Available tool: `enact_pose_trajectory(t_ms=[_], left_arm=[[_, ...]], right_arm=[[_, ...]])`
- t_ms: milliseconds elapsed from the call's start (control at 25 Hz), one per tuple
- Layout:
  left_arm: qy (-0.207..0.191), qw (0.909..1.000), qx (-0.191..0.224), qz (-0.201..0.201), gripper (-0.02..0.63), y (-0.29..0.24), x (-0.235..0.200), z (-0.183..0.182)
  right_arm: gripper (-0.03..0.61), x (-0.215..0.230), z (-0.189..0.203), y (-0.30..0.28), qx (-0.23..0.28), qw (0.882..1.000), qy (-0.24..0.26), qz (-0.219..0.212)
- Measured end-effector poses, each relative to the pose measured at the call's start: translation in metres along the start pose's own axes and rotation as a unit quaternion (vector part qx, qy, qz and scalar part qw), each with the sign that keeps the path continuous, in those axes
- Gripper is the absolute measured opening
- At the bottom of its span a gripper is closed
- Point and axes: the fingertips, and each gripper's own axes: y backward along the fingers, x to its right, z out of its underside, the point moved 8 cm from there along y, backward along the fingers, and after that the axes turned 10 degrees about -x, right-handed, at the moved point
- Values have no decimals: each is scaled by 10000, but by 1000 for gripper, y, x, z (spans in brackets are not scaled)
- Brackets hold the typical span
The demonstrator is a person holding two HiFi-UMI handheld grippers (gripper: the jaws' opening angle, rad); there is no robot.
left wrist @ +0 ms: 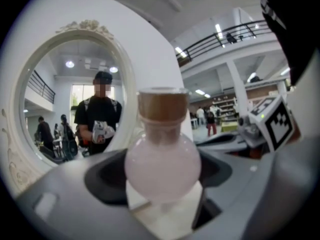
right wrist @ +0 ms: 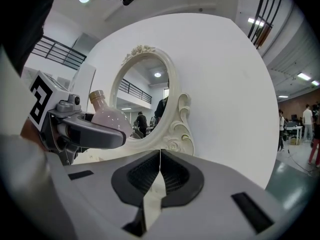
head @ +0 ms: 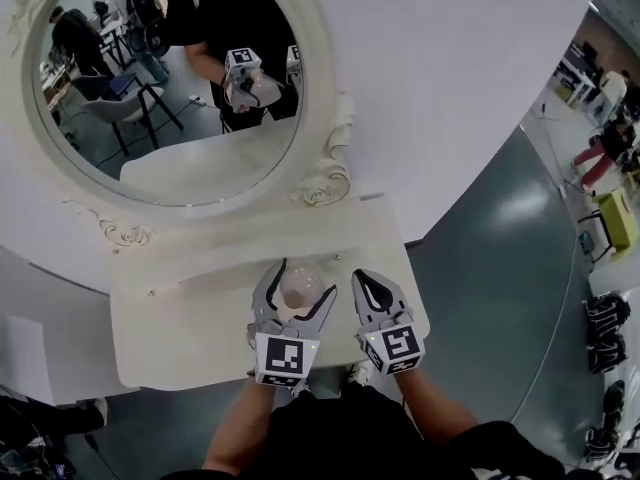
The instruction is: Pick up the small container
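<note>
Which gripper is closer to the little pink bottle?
Left. The left hand-held gripper has the pink bottle between its jaws, shut on it. The right hand-held gripper is shut and empty, just to the bottle's right, apart from it.

The small container (left wrist: pixel 162 166) is a milky pale pink with a tan, cork-brown stopper (left wrist: pixel 161 106). The left gripper (head: pixel 303 278) and right gripper (head: pixel 362 276) are light grey with black pads (right wrist: pixel 134 178), and each carries a cube (head: pixel 286 358) of black squares on white. The table (head: pixel 170 348) is cream-white, like the mirror frame (head: pixel 322 183) with its carved scrolls, and they stand against a plain white wall (head: pixel 450 88) on a dull grey-green floor (head: pixel 500 298).
</note>
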Motion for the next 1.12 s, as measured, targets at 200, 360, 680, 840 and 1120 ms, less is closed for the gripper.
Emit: enact_pose_trajectory(t_ms=[200,360,680,840,1120], left_arm=[[40,9999,94,-52,397,3,-2,-4],[8,9999,137,-81,397,6,-2,-7],[70,9994,308,-116,397,8,-3,-13],[89,9995,289,-109,397,8,-3,-12],[104,9993,328,-166,397,7,-7,-15]], right_arm=[[3,0,-12,2,125,9995,245,133],[3,0,-19,6,406,9987,222,234],[3,-1,-30,9,626,9973,282,244],[4,-1,-29,9,605,9973,331,251],[4,-2,-30,7,606,9970,382,290]])
